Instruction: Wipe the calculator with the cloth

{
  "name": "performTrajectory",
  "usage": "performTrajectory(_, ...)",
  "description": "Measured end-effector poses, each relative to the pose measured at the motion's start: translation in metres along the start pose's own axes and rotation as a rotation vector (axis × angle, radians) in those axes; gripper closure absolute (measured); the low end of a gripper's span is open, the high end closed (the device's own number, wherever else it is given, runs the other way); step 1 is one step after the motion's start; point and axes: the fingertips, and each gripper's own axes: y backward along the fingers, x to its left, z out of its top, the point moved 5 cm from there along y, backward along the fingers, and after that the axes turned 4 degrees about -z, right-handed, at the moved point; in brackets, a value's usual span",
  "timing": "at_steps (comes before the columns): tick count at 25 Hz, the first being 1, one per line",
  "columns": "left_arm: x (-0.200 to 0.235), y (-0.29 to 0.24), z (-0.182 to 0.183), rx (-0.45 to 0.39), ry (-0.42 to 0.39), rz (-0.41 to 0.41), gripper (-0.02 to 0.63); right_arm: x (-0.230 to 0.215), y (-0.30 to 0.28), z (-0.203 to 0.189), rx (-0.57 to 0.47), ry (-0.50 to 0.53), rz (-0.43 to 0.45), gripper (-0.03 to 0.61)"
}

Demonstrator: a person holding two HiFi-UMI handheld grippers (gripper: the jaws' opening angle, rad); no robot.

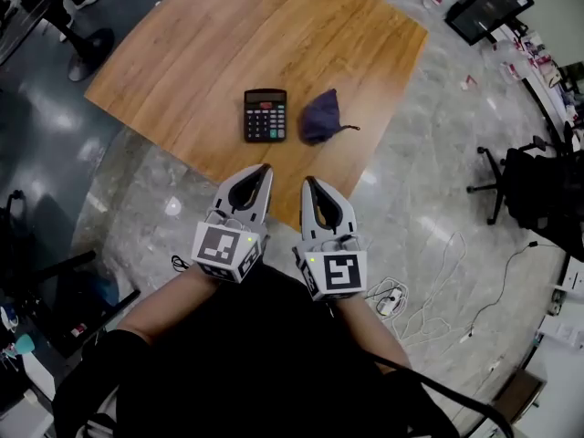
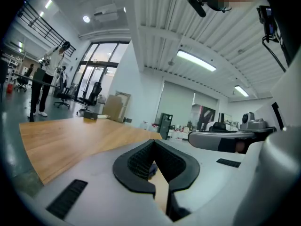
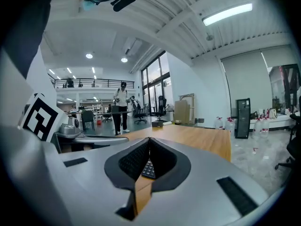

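Arms: both forearms reach forward side by side from the bottom of the head view, sleeves dark, each gripper pointing far and only slightly downward.
Left gripper (image 1: 265,168): jaws closed together, tips meeting, nothing between them; tips over the near corner of the wooden table (image 1: 182,53).
Right gripper (image 1: 308,181): jaws likewise pressed together and empty, just right of the left one, apart from it.
Marker cubes: one on each gripper's near end, black squares facing up.
Calculator (image 1: 265,115): flat on the table, far of the left gripper, untouched.
Cloth (image 1: 320,117): dark blue, bunched, just right of the calculator, far of the right gripper, untouched.
Hard to make out: in the gripper views, only a sliver of keys or of blue fabric shows through the hollow behind the closed tips.
Cut off: the table's far edge leaves the head view.
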Motion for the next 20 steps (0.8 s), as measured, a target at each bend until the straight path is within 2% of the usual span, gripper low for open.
performTrajectory(3,0.037,-0.029,0.0,0.031,0.028,0.015,0.606,-0.009,-0.048,0.001,0.044,0.002,-0.01,0.563)
performTrajectory(8,0.084,-0.062,-0.01,0.122,0.027,0.013,0.606,-0.018,-0.111,-0.022,0.122,-0.018,-0.002,0.563)
performTrajectory(13,0.122,-0.091,-0.043,0.208,0.061,0.072,0.606,-0.034,-0.16,-0.058,0.188,0.006,0.024,0.563)
performTrajectory(20,0.16,-0.124,-0.09,0.261,0.046,0.164,0.606,-0.052,-0.218,-0.113,0.28,0.06,0.102,0.563)
